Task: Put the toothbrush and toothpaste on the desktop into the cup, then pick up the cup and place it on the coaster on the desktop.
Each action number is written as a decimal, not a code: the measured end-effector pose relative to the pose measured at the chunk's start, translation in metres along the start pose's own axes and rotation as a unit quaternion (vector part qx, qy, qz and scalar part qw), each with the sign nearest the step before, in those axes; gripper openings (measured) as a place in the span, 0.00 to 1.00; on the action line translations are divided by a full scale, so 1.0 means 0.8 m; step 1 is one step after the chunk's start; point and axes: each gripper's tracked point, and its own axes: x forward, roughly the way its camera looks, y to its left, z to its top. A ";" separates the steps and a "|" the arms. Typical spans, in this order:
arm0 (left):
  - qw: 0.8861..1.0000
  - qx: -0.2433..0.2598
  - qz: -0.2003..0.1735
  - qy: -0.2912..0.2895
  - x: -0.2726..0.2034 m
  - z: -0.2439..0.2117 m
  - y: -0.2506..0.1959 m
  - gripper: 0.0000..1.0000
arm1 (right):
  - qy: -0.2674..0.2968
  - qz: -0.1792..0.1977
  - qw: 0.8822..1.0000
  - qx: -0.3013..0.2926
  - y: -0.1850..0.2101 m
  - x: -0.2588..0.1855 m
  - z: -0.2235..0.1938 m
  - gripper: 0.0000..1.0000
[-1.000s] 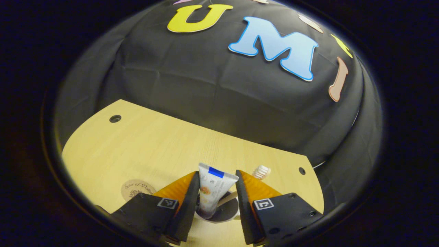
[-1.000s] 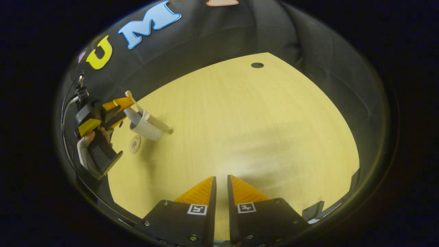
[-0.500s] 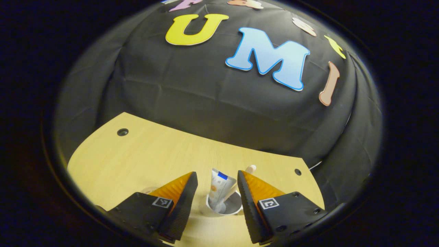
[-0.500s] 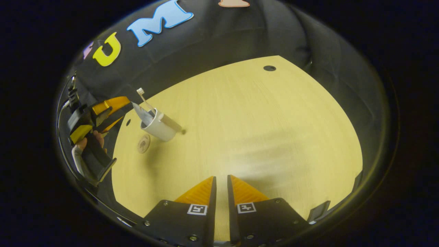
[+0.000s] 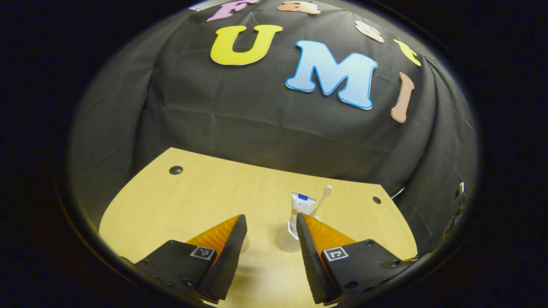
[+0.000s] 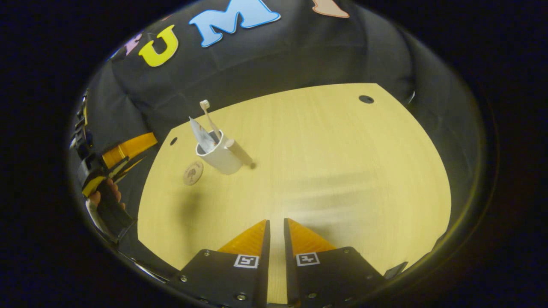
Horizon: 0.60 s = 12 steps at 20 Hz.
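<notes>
Standing beyond spread left claw (image 5: 269, 239): cup (image 5: 287, 240), apart.

Dim booth — overhead light glares on desktop (image 6: 325, 179), soft shadows, edges heavily bowed, corners dark.

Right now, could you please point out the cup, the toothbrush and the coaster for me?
cup (image 6: 222, 160), right gripper view, on its white side wall.
toothbrush (image 6: 204, 104), right gripper view, on its bristle head.
coaster (image 6: 193, 173), right gripper view, on its round face.
</notes>
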 end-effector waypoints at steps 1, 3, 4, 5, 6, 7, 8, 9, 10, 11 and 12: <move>1.000 0.001 0.001 0.002 -0.009 -0.004 0.006 0.76 | -0.002 0.003 1.000 -0.005 0.005 0.004 0.005 0.17; 1.000 0.006 0.004 0.008 -0.023 -0.012 0.016 0.76 | -0.005 0.005 1.000 -0.020 0.013 0.009 0.016 0.17; 1.000 0.007 0.005 0.011 -0.030 -0.016 0.020 0.76 | -0.006 0.005 1.000 -0.031 0.016 0.011 0.023 0.17; 1.000 0.008 0.006 0.013 -0.037 -0.020 0.024 0.76 | -0.006 0.003 0.999 -0.043 0.018 0.015 0.029 0.17; 1.000 0.008 0.006 0.018 -0.043 -0.026 0.027 0.76 | -0.005 0.003 0.998 -0.058 0.020 0.019 0.036 0.17; 1.000 0.007 0.006 0.021 -0.051 -0.032 0.031 0.76 | -0.003 0.003 0.997 -0.074 0.022 0.024 0.044 0.17; 1.000 0.007 0.006 0.026 -0.056 -0.037 0.034 0.77 | 0.000 0.002 0.996 -0.092 0.024 0.029 0.051 0.17; 0.999 0.006 0.007 0.032 -0.064 -0.048 0.039 0.76 | 0.004 0.005 0.994 -0.109 0.027 0.036 0.058 0.17; 0.999 0.006 0.008 0.038 -0.070 -0.055 0.042 0.76 | 0.015 0.011 0.992 -0.125 0.034 0.045 0.063 0.19; 0.999 0.006 0.009 0.043 -0.077 -0.063 0.046 0.76 | 0.023 0.012 0.990 -0.136 0.036 0.051 0.068 0.21; 0.999 0.007 0.010 0.048 -0.083 -0.070 0.051 0.76 | 0.030 0.012 0.988 -0.149 0.038 0.058 0.072 0.21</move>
